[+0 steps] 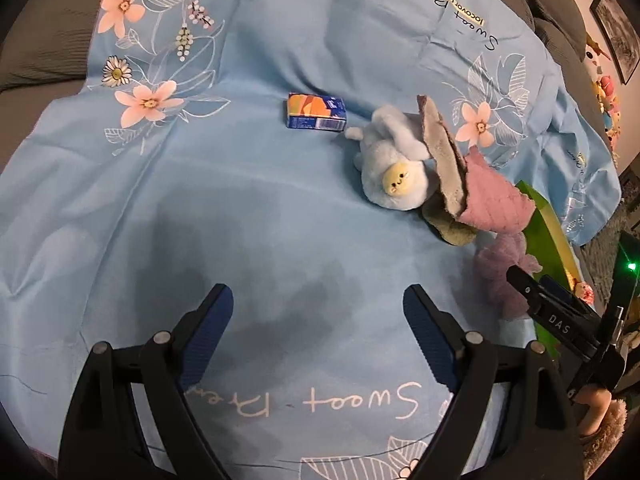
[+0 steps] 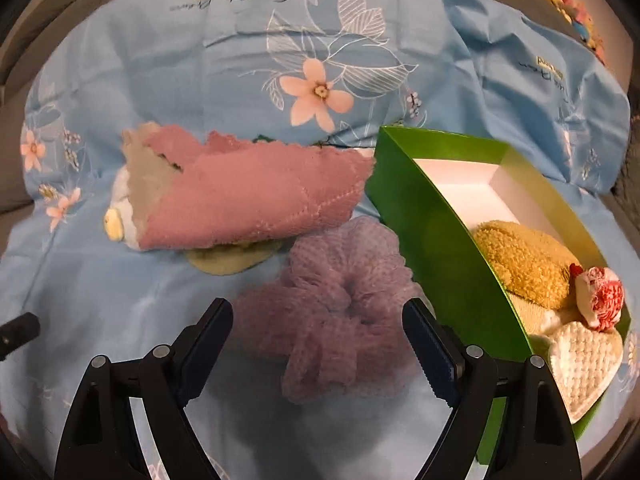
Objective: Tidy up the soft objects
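A purple mesh scrunchie [image 2: 336,312] lies on the blue sheet between the open jaws of my right gripper [image 2: 318,320]; it also shows in the left wrist view [image 1: 504,276]. A pink and grey cloth [image 2: 256,196] lies behind it, draped over a pale blue plush toy [image 1: 394,168]. A green box [image 2: 440,232] stands to the right and holds a yellow fuzzy item [image 2: 524,260], a white knitted heart [image 2: 584,364] and a red-white piece [image 2: 600,296]. My left gripper [image 1: 318,320] is open and empty over bare sheet.
A small blue and orange packet [image 1: 316,112] lies on the floral blue sheet [image 1: 200,200] behind the plush toy. Grey cushions [image 1: 40,52] edge the sheet at the far left. Picture frames and toys [image 1: 608,92] line the wall at the right.
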